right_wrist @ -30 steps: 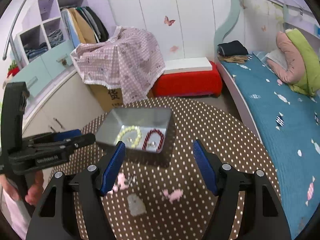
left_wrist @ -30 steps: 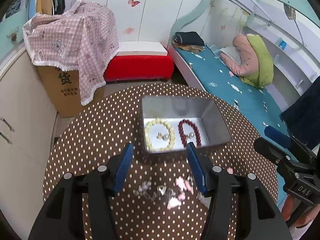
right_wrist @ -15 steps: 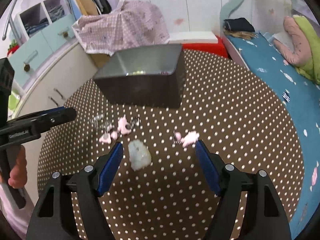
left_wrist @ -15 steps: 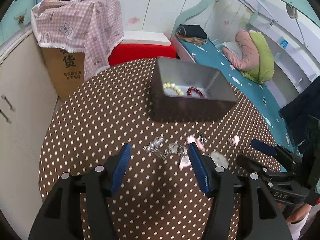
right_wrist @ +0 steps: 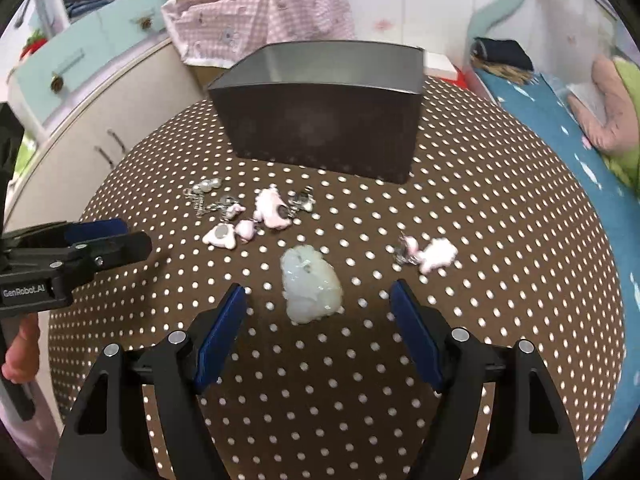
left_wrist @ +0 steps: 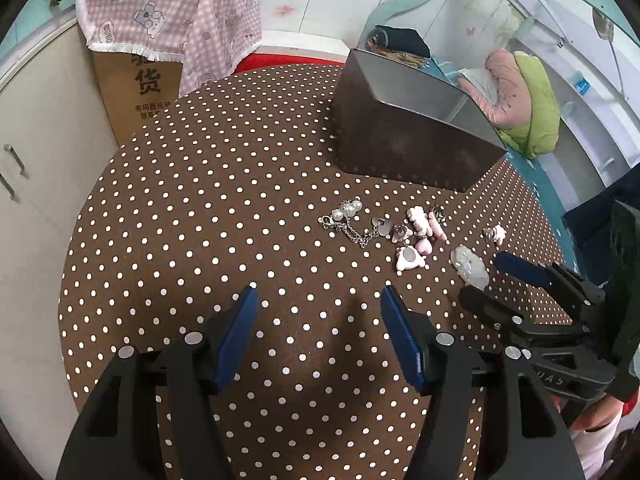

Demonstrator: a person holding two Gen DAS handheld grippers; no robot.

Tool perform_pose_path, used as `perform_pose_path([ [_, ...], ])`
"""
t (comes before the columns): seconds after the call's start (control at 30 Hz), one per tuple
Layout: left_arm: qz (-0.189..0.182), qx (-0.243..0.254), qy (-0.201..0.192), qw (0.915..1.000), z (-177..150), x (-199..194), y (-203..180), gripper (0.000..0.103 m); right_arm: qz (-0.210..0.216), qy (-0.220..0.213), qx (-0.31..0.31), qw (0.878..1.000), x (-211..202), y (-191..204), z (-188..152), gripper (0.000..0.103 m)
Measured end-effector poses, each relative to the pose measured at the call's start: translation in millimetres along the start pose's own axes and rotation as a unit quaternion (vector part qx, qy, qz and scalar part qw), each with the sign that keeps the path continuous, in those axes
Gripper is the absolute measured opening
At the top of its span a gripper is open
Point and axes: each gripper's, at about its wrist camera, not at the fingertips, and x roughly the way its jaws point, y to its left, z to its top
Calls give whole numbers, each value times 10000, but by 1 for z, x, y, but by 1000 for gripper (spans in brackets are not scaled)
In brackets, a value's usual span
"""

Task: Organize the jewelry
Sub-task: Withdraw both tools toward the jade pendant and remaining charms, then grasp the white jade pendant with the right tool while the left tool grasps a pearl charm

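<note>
A grey metal box [left_wrist: 404, 132] [right_wrist: 324, 120] stands on the round brown polka-dot table [left_wrist: 200, 208]; its inside is hidden from both views. Loose jewelry lies in front of it: a silver chain with pearls [left_wrist: 348, 220] [right_wrist: 206, 194], pink charms [left_wrist: 420, 232] [right_wrist: 270, 208], a pale jade pendant [left_wrist: 470, 266] [right_wrist: 310, 284] and a separate pink charm [right_wrist: 434, 254]. My left gripper [left_wrist: 318, 320] is open and empty, low over the table short of the chain. My right gripper [right_wrist: 318, 320] is open, low, with the jade pendant just ahead between its fingers.
A cardboard box under a pink checked cloth [left_wrist: 176, 20] stands beyond the table. A cream cabinet [left_wrist: 36, 128] is to the left. A bed with teal sheet [right_wrist: 560, 128] runs along the right. A red bench [left_wrist: 296, 56] sits behind the box.
Both grippers have dropped lower and closer to the table. The box's inside, seen with bracelets a second ago, is now hidden behind its wall. The jade pendant now lies between my right fingers.
</note>
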Motion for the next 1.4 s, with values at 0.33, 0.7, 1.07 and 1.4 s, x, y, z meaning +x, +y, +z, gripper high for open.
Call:
perform_pose_path([
  [0.33, 40, 10, 2, 10000, -6, 1, -4, 64, -153, -367, -465, 9981, -4, 8, -6, 35],
  [0.7, -83, 334, 29, 9994, -7, 3, -30, 64, -83, -476, -167, 9987, -8, -9, -7, 30],
  [1.07, -30, 223, 0, 9997, 9, 8, -24, 65, -164, -859, 62, 9962, -40, -29, 6, 30],
  [1.4, 322, 103, -191, 9992, 43, 31, -17, 63, -217, -979, 360, 9943, -46, -53, 20, 30],
])
